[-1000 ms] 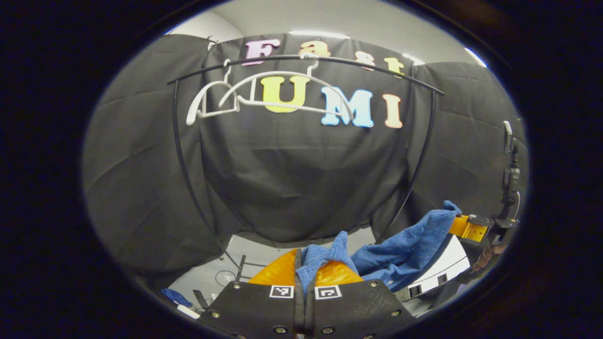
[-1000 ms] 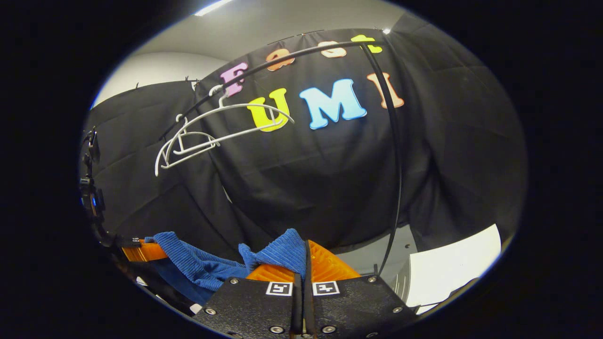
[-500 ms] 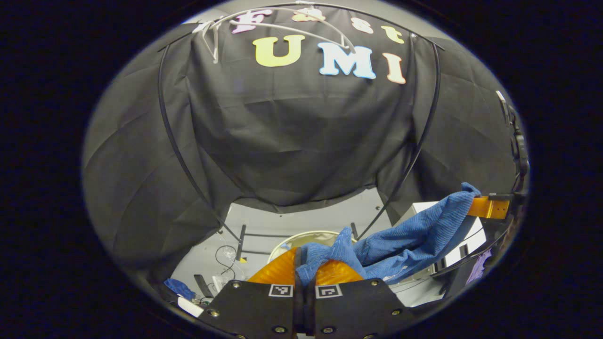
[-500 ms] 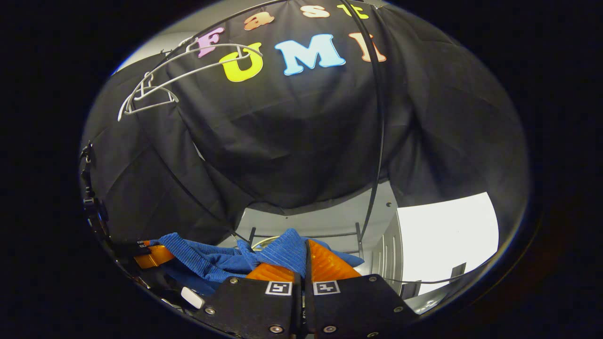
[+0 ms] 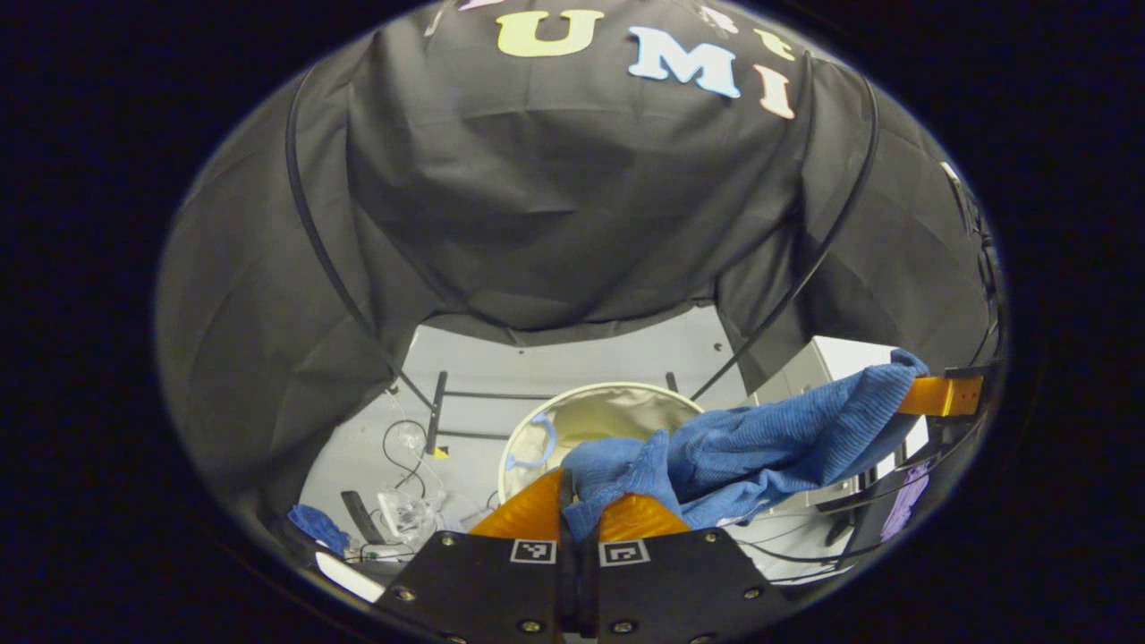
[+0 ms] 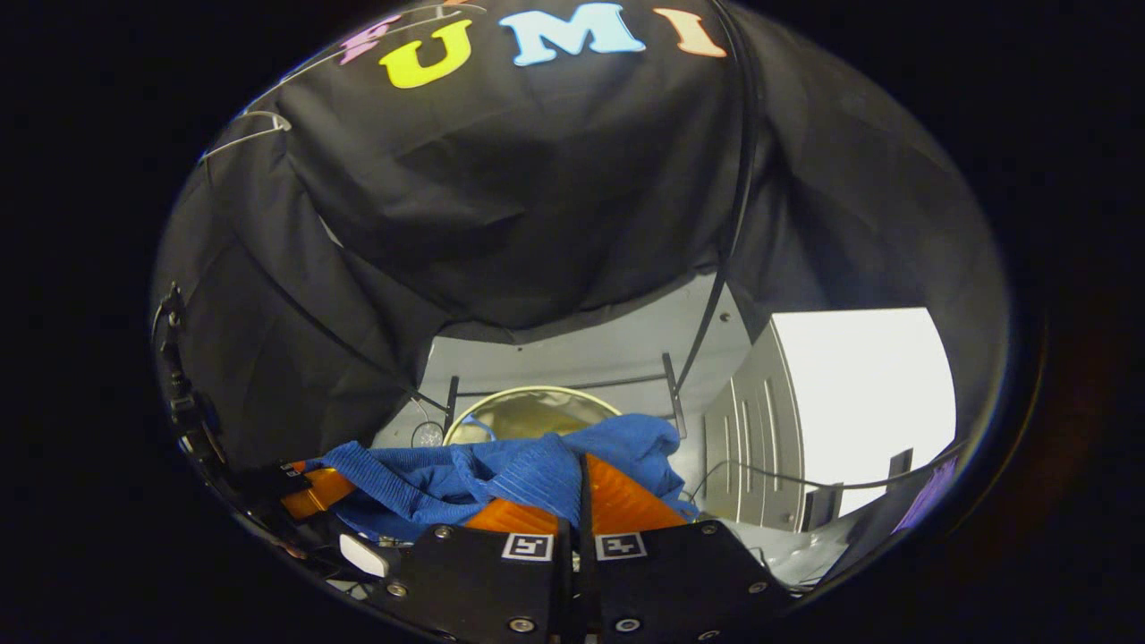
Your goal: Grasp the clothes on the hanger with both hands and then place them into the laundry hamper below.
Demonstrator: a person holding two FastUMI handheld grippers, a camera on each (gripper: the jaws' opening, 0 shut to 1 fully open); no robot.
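Observation:
A blue ribbed garment (image 5: 760, 447) hangs stretched between my two grippers, off the hanger. My left gripper (image 5: 580, 503) is shut on one end of it; in the left gripper view the right gripper (image 5: 939, 395) pinches the other end at the far right. My right gripper (image 6: 581, 483) is shut on the garment (image 6: 501, 470); in the right gripper view the left gripper (image 6: 309, 490) holds the far end at lower left. The round laundry hamper (image 5: 617, 407) with a pale lining stands open on the floor below the cloth, its rim (image 6: 528, 391) showing behind the garment. A white hanger (image 6: 255, 130) is at upper left.
A black clothes rack frames the scene, its posts (image 5: 313, 241) (image 6: 738, 206) running down to floor bars beside the hamper. A white cabinet (image 6: 850, 402) stands to the right. Cables, a plastic bag (image 5: 407, 510) and a blue scrap (image 5: 313, 523) lie on the floor at left.
Both grippers have come down with the garment and tilted toward the floor. The hangers slid up out of the left view, and the hamper has come into sight beneath the cloth.

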